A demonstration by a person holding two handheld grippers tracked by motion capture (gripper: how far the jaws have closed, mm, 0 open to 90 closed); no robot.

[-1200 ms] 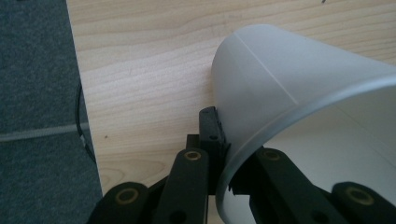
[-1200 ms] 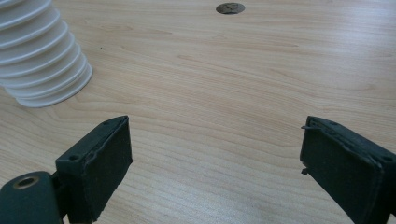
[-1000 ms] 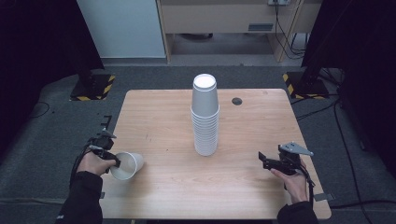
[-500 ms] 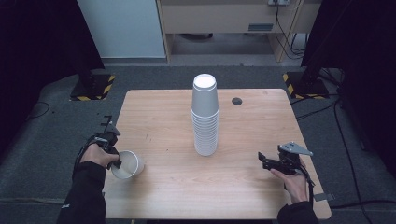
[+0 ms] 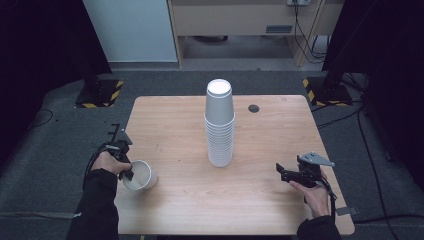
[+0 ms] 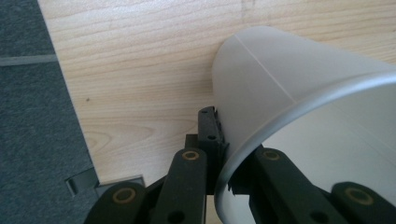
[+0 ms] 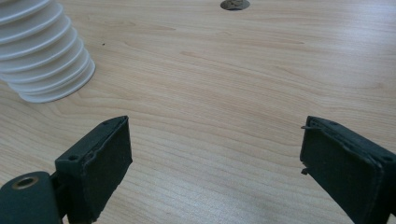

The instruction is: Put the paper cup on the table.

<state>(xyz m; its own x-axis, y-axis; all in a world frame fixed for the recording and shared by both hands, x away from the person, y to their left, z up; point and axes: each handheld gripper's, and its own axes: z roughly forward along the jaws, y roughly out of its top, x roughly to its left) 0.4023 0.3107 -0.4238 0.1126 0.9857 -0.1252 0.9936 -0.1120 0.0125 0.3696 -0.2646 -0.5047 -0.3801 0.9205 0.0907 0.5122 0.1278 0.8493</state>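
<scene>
White paper cup [image 5: 140, 174] was clamped at its rim by the left tool [image 5: 123, 167], mouth tilted up; the tall stack of white cups [image 5: 219, 127] stood to its right, while the right tool [image 5: 289, 174] waited open.

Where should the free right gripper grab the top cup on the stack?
By the bare wall of the top cup, coming level from the right with the open right gripper. The stack stands upside down, so its closed base faces up and offers no rim.

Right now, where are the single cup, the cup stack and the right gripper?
single cup [image 5: 141, 174], high view, on its inner wall.
cup stack [image 5: 219, 131], high view, on the stack's middle rims.
right gripper [image 7: 215, 161], right gripper view, midway between its open jaws.
</scene>
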